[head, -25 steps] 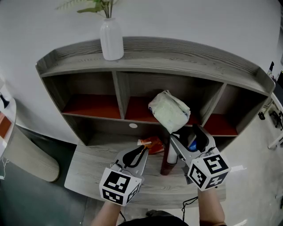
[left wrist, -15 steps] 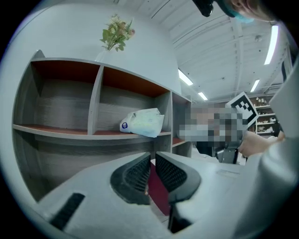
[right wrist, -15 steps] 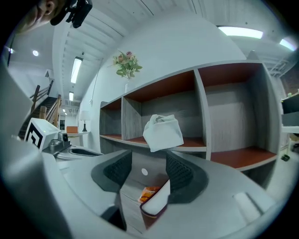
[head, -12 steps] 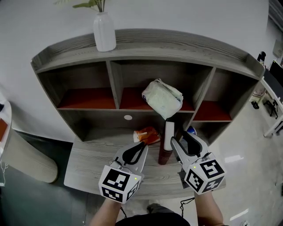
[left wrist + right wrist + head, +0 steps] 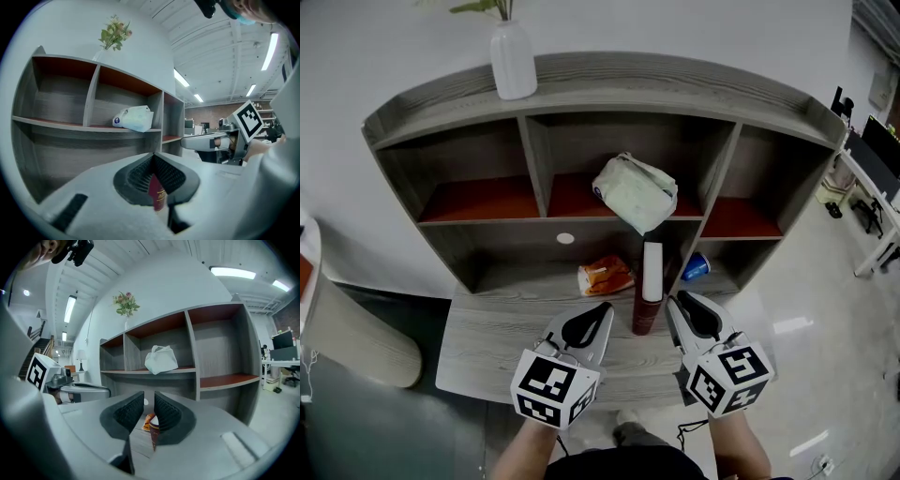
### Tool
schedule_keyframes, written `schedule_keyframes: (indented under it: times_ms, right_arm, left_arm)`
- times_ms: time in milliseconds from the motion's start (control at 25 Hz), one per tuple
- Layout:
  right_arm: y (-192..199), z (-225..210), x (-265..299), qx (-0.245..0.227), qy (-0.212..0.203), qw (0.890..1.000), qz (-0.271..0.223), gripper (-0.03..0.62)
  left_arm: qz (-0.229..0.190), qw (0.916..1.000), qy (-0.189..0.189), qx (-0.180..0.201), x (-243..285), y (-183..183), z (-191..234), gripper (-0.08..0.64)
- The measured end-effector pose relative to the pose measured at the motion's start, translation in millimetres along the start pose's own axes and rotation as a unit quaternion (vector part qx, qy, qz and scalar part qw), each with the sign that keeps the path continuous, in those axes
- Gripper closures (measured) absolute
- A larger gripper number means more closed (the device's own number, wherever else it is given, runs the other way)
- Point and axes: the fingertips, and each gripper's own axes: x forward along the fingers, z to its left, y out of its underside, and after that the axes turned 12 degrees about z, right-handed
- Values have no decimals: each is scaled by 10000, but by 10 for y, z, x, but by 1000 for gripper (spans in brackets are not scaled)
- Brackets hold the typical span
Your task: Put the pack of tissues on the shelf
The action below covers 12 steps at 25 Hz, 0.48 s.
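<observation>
Both grippers sit low in the head view, over a grey wood-grain desk board. The left gripper has its tips together and carries nothing; the right gripper shows a slim gap. The pale green-white plastic pack of tissues lies in the middle upper compartment of the grey wooden shelf unit, overhanging its front edge.

In the left gripper view the ribbed black pads meet at the tip with nothing gripped. A round blue logo on the pack is too small to read.

In the right gripper view the jaws have just been closing. They now stand a narrow slit apart, holding nothing. Beyond them are a dark red bottle with unreadable gold print and an orange packet.
</observation>
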Motion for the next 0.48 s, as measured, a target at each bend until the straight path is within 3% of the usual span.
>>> schedule_keyframes:
  times_ms: [480]
  right_arm:
    - [449, 5, -144, 284, 119, 9992, 250, 595]
  left_arm:
    - [76, 9997, 166, -156, -33, 299, -158, 569]
